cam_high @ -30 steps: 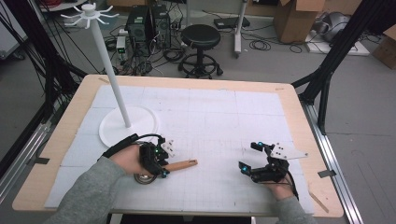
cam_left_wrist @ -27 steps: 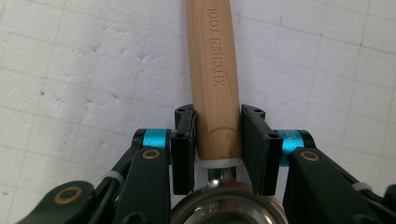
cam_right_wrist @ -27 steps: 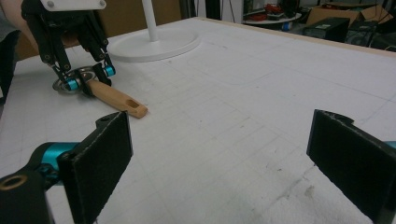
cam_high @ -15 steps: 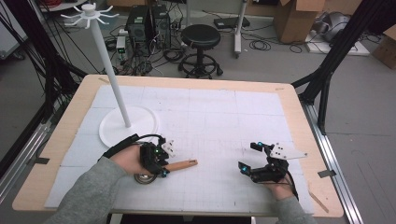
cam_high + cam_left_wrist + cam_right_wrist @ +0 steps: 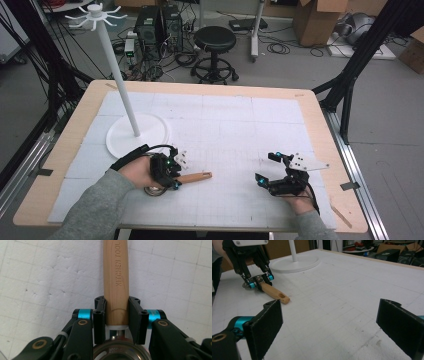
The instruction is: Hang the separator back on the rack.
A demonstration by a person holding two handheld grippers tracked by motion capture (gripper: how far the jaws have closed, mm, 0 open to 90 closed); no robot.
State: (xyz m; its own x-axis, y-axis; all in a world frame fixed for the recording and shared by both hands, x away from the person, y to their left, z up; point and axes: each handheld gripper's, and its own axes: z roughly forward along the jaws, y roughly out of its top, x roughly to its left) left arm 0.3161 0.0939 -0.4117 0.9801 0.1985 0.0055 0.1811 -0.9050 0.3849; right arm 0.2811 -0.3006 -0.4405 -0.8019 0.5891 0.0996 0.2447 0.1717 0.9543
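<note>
Utensil with a light wooden handle, round in section, stamped "KITCHEN TOOL" along its length. A white collar joins the handle to a metal stem and a round metal head, partly hidden below the jaws in the left gripper view. The far handle end carries an oval hanging hole, seen in the right gripper view. The utensil lies flat on the white gridded worktop, near its front edge, in front of the white stand base. The left gripper grasps the handle near the collar; its jaws have just been closing and both pads touch the wood. The right gripper stands released, well apart from the utensil.
</note>
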